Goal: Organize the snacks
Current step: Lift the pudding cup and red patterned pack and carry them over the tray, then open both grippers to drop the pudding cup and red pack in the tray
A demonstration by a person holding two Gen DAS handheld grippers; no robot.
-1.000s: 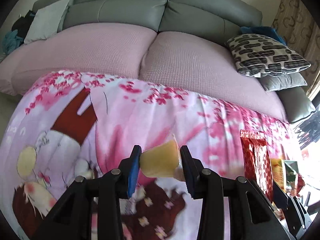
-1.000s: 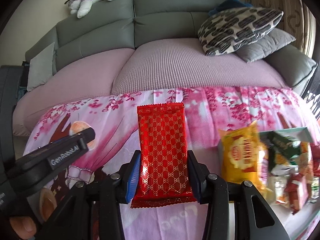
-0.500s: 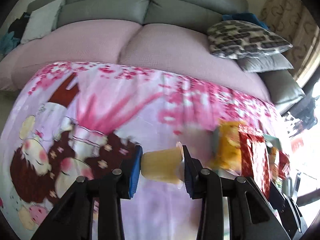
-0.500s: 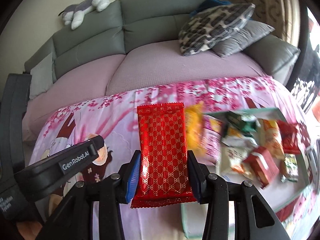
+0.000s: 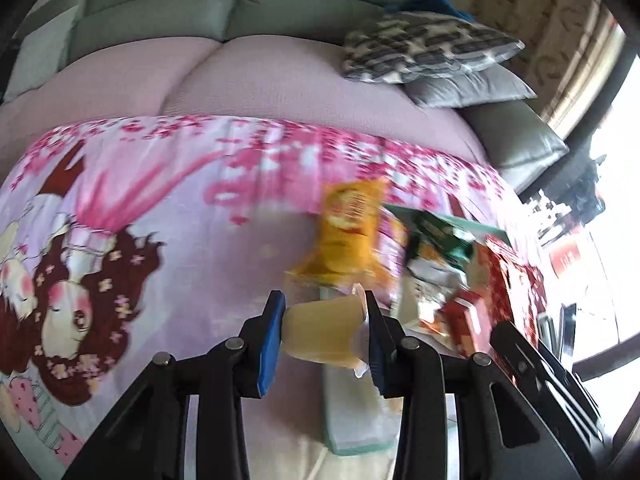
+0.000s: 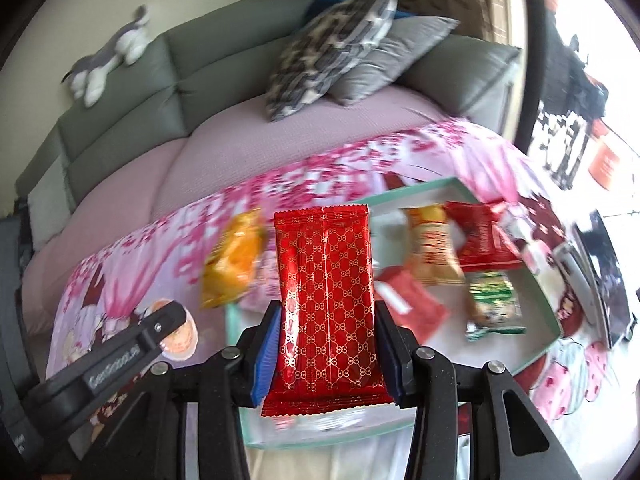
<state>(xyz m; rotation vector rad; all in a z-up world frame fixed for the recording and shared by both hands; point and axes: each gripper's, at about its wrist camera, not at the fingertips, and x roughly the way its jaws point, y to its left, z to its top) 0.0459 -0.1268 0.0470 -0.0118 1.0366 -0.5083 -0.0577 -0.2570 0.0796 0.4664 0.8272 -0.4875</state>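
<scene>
Blurring smears yellow bag (image 5: 352, 220) and packets in tray (image 6: 550, 312); labels unreadable. Red packet (image 6: 328, 304) hides tray's near-left part. Left tongs (image 5: 322, 334) pinching jelly cup (image 5: 324, 330) between pads, above tray edge. Right tongs (image 6: 326, 354) pinching red packet upright between pads, over tray on desk cloth (image 5: 180, 208).

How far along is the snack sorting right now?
Done: several packets already lie in the teal box. In hand: the left gripper is shut on a yellow jelly cup, and the right gripper is shut on a red patterned packet, both above the box's near end. Left: dropping those two in; a yellow chip bag sits at the box's left edge.
</scene>
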